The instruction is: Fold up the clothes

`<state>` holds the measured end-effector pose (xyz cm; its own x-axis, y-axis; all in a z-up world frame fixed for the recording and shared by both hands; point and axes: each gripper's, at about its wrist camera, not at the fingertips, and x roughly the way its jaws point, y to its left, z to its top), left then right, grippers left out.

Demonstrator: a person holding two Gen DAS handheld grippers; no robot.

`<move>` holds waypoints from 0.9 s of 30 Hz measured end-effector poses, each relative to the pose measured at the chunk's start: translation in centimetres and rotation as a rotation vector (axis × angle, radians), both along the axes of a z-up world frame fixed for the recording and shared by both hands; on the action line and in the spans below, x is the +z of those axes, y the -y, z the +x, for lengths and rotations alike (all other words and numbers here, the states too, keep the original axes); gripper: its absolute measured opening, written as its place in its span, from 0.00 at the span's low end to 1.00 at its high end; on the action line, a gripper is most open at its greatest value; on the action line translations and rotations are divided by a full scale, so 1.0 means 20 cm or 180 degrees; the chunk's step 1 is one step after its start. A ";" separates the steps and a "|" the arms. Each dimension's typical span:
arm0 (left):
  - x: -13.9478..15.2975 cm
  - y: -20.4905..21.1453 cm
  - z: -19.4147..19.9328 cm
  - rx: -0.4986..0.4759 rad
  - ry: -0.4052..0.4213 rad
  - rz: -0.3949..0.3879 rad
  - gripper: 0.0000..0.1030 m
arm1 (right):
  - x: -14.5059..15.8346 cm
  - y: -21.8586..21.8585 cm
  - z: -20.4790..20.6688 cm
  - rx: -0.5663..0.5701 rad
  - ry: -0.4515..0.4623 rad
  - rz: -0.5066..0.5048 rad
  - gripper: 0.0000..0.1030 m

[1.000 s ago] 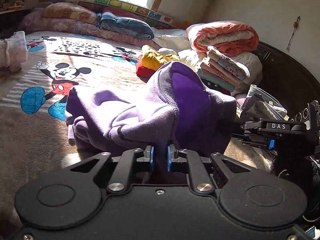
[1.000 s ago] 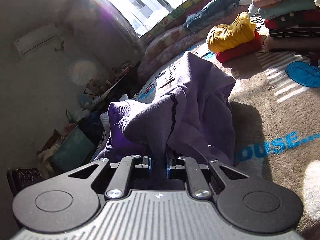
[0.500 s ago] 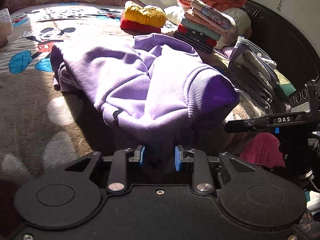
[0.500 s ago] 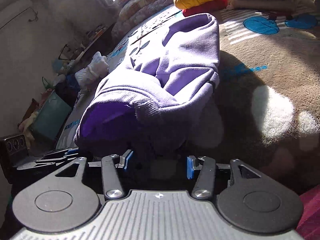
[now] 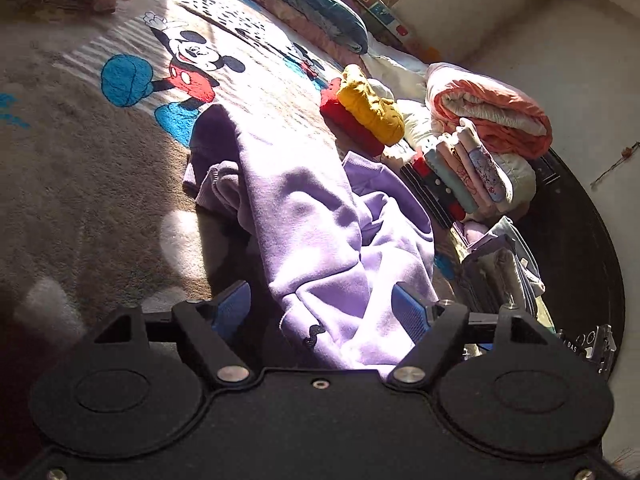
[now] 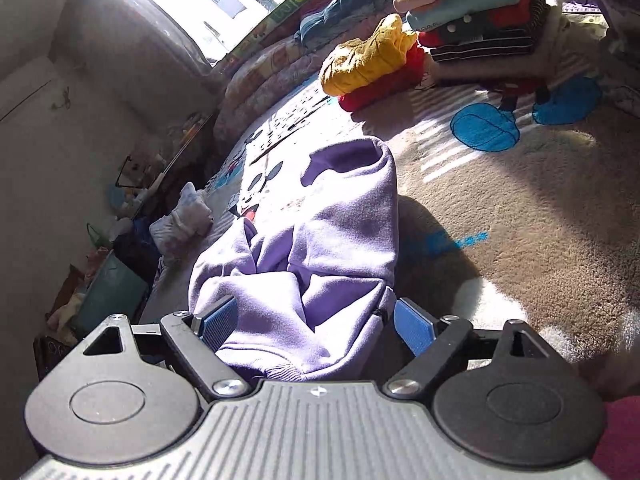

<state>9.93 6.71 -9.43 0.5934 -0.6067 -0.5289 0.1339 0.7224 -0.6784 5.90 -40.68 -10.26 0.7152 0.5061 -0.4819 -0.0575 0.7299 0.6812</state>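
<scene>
Nearest the cameras, the left tongs and the right tongs both stood spread wide, blue pads apart, gripping nothing. The purple sweatshirt lay bunched between the pads of each and stretched away over the cartoon-print blanket on the bed. Beyond it sat a folded yellow garment on a red one, just beside a stack of folded clothes, with the window behind.
</scene>
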 end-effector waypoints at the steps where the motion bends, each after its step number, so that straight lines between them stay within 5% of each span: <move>1: -0.02 -0.02 0.04 0.0074 -0.0067 -0.0101 0.82 | 0.00 0.01 0.06 -0.0016 0.0030 -0.0006 0.84; 6: -0.10 -0.03 0.22 0.0151 -0.0307 -0.0333 0.89 | -0.05 -0.01 0.38 0.0062 -0.0015 -0.0246 0.85; 12: -0.22 0.05 0.44 0.0049 -0.0523 -0.0260 0.90 | -0.19 -0.05 0.73 0.0262 -0.0183 -0.0485 0.87; 21: -0.37 0.24 0.74 -0.0351 -0.0624 -0.0119 0.90 | -0.41 -0.25 1.04 0.0870 -0.0354 -0.0037 0.84; 23: -0.39 0.28 0.78 -0.0415 -0.0594 -0.0098 0.90 | -0.47 -0.31 1.08 0.1003 -0.0406 0.0092 0.72; 27: -0.41 0.32 0.85 -0.0500 -0.0522 -0.0102 0.89 | -0.53 -0.39 1.10 0.1065 -0.0312 0.0262 0.68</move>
<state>26.93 0.34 -17.63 0.3978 -0.7029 -0.5896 0.1291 0.6791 -0.7226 27.85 -32.83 -20.81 0.4557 0.7445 -0.4880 -0.2155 0.6241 0.7510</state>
